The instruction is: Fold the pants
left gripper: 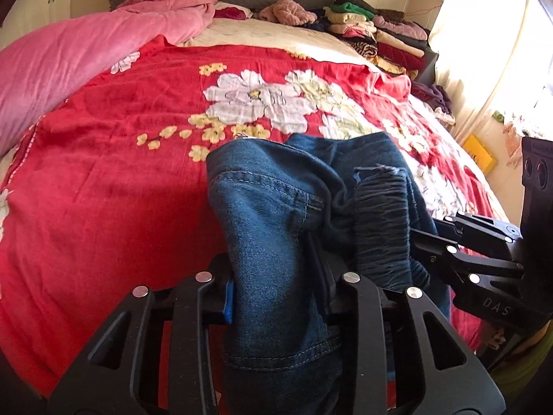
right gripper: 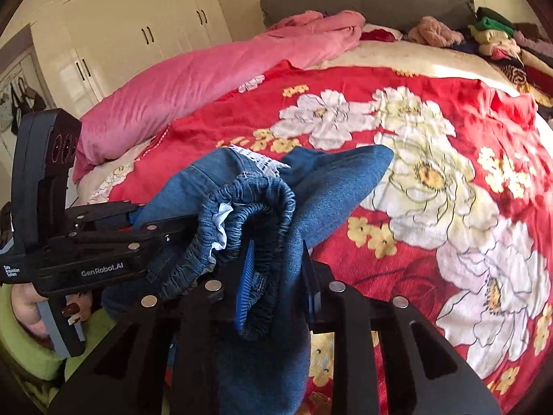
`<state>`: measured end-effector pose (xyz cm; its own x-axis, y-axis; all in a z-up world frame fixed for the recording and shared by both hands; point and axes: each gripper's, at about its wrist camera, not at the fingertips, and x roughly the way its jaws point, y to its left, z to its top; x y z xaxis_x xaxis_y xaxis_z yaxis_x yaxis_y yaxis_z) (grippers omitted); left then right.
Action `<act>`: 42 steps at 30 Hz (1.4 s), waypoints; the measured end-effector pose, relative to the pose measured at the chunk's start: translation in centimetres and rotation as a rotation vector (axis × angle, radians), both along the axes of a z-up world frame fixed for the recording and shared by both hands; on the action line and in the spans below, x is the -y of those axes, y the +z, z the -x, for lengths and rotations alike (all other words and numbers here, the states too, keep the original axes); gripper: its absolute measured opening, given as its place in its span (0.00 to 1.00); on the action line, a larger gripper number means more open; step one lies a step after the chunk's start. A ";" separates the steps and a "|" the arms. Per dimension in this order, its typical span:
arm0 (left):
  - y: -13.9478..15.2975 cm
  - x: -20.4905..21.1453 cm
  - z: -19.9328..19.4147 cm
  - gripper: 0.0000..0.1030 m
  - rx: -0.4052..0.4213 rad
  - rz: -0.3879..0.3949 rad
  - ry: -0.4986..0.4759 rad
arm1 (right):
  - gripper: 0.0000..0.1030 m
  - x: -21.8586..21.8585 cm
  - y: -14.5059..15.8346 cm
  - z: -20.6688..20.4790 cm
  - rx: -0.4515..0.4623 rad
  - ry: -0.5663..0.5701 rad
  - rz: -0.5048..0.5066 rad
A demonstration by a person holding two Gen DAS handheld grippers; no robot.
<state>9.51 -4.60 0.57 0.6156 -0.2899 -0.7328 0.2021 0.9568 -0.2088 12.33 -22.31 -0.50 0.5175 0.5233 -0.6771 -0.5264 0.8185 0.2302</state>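
Both grippers point down toward the red floral blanket (left gripper: 103,173), side by side. The left gripper (left gripper: 276,297) and the right gripper (right gripper: 276,276) each pinch the blue jeans (right gripper: 328,180), which hang bunched between the 2 above the bed.

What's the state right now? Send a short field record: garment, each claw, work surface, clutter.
garment: blue jeans, bunched and lifted off the bed, not yet folded
left claw: shut on a fold of denim
right claw: shut on the elastic waistband
claw spacing: close together, both on the same bunch
work surface: bed with red floral blanket, bare in front of the jeans
clutter: pink duvet far left, stack of folded clothes far right by the headboard
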 end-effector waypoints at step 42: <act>-1.3 -1.9 -7.3 0.52 -0.021 -0.066 0.087 | 0.48 -0.7 -2.9 -9.3 -0.070 -0.175 0.162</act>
